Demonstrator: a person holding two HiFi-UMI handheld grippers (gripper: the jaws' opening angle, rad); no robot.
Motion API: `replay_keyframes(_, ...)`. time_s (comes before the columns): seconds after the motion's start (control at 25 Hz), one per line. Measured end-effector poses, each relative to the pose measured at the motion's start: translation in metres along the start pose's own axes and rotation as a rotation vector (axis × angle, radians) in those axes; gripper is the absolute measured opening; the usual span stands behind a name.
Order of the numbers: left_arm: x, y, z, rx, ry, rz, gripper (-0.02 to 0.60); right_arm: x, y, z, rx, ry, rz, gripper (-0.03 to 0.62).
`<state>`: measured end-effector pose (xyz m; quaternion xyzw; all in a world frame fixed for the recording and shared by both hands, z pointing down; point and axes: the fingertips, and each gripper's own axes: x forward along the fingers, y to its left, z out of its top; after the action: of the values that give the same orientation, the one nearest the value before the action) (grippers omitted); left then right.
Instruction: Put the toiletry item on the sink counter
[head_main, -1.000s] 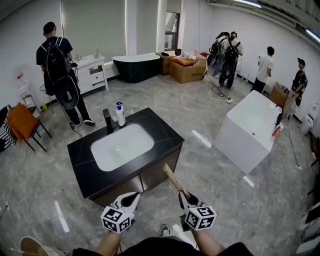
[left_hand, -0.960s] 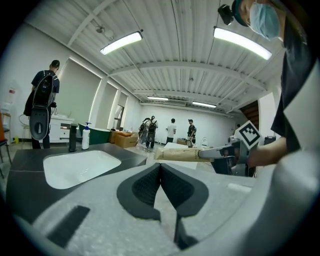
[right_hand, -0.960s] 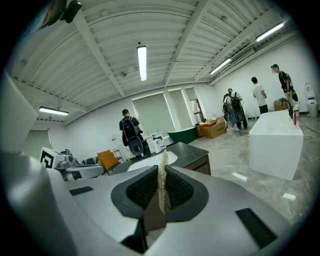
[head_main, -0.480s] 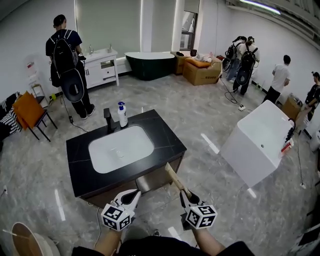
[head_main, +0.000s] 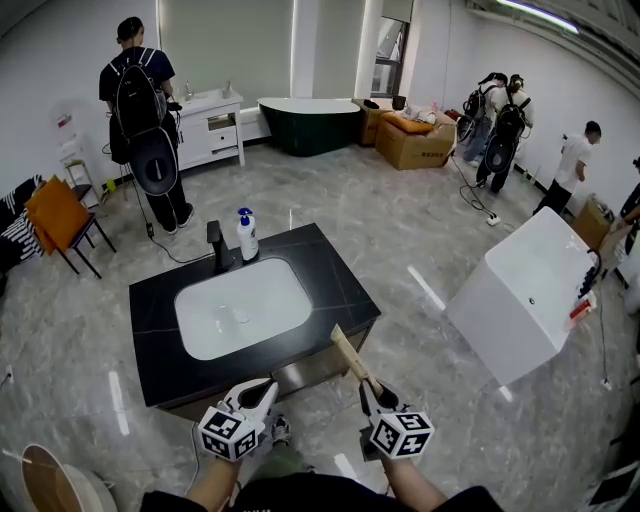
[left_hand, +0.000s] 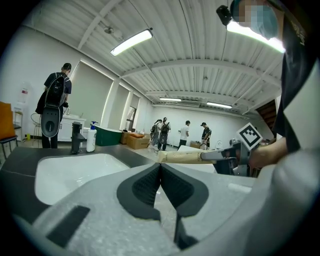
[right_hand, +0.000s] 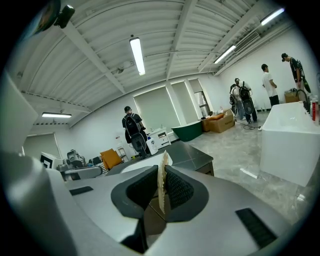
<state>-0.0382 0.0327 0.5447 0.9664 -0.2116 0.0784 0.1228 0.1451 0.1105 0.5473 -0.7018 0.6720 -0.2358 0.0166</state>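
Note:
A flat beige tube (head_main: 349, 359), the toiletry item, sticks up and forward from my right gripper (head_main: 371, 392), which is shut on its lower end. In the right gripper view the tube's thin edge (right_hand: 161, 183) is pinched between both pads. The tube hangs in the air just off the front right corner of the black sink counter (head_main: 332, 279), which holds a white basin (head_main: 240, 306). My left gripper (head_main: 263, 394) floats before the counter's front edge, shut and empty; its view shows the tube (left_hand: 182, 157) to its right.
A black faucet (head_main: 215, 243) and a white pump bottle (head_main: 246, 234) stand at the basin's far edge. A white bathtub (head_main: 525, 290) sits to the right. A person with a backpack (head_main: 142, 110) stands beyond the counter; other people and cardboard boxes (head_main: 415, 140) are farther back.
The head view has drifted, so the room sits further right in the picture and the counter slightly nearer. Both grippers keep their pose, and the tube stays gripped.

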Motion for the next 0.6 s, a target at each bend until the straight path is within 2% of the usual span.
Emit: replay_keyframes(0.6, 0.071, 0.106, 0.040, 0.011, 0.007, -0.073, 0.008, 0.109, -0.003, 0.035, 0.024, 0.012, -0.082, 0.043)
